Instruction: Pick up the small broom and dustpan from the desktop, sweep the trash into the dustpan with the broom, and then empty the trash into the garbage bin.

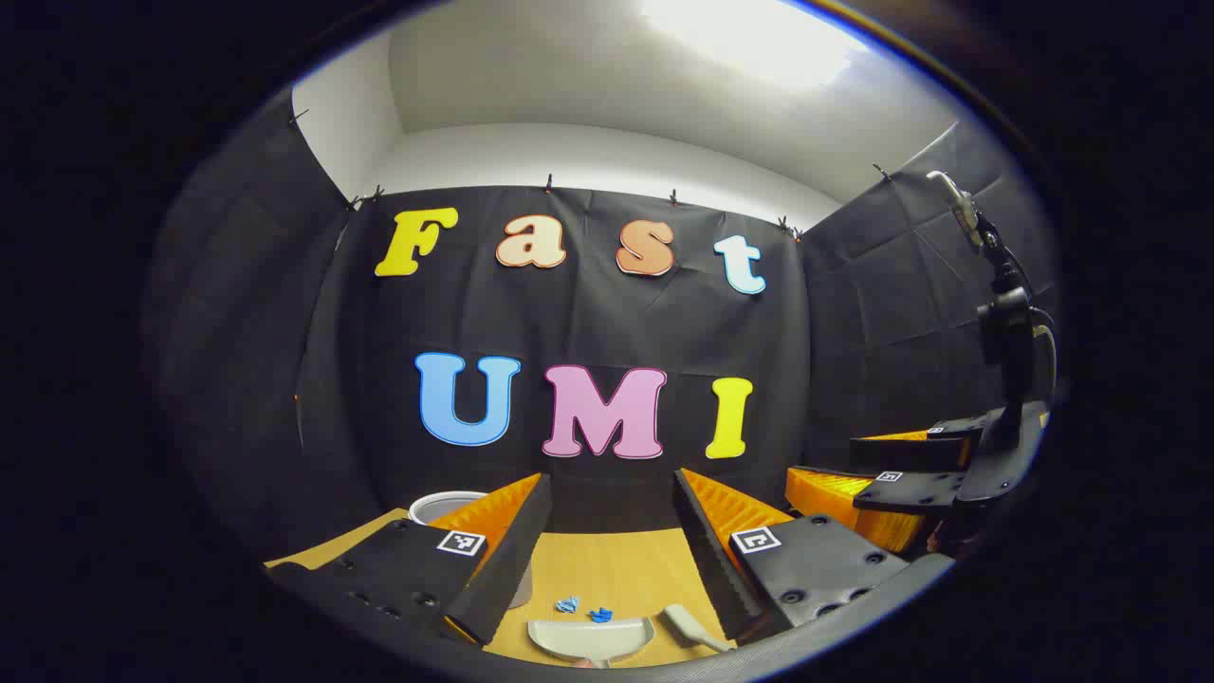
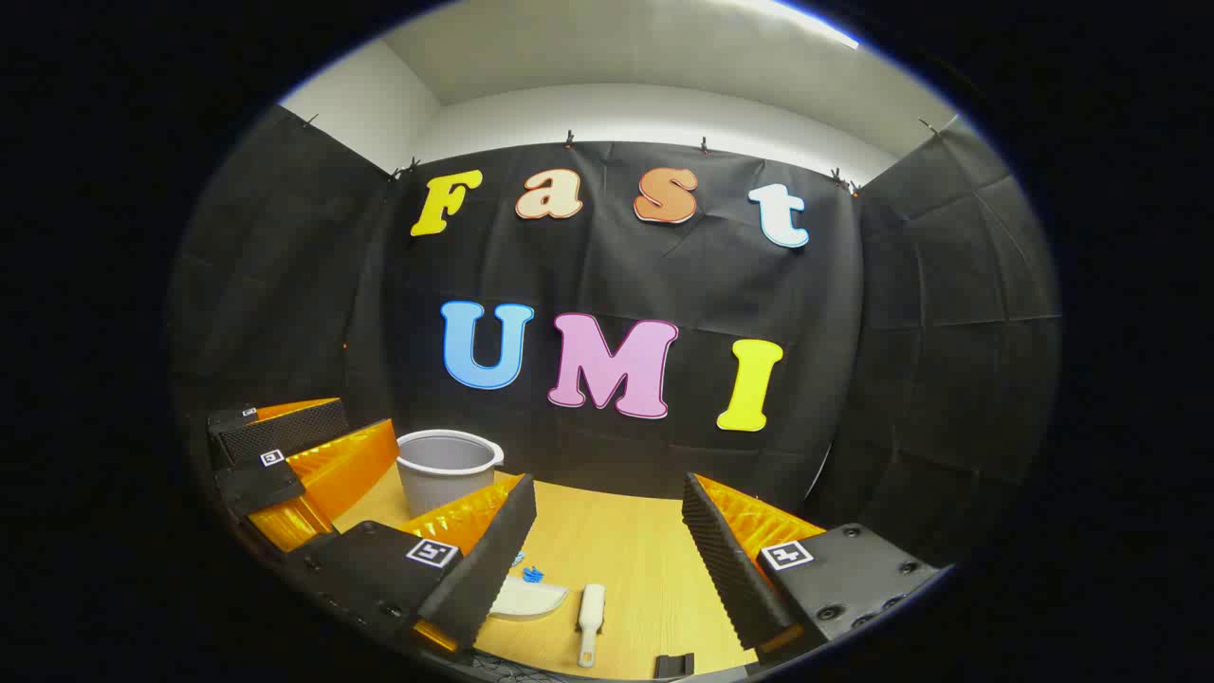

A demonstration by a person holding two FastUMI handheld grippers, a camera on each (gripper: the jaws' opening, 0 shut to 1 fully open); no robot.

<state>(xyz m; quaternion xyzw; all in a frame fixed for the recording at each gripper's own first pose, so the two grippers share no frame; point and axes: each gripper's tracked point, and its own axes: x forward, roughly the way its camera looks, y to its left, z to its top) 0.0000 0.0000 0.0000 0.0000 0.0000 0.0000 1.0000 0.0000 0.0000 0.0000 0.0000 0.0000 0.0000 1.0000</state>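
Two blue trash scraps lie beside the unlabelled dustpan.

My two cameras ride high, well back from desk, both facing booth's back wall — left gripper view sits left of the right. Shared: dustpan, broom, bin.

A recording booth, not a home — black cloth is clipped up as walls on three sides, with plain white wall and ceiling above it. A small wooden desk fills the floor of it, lit by one bright ceiling light — a staged setup.
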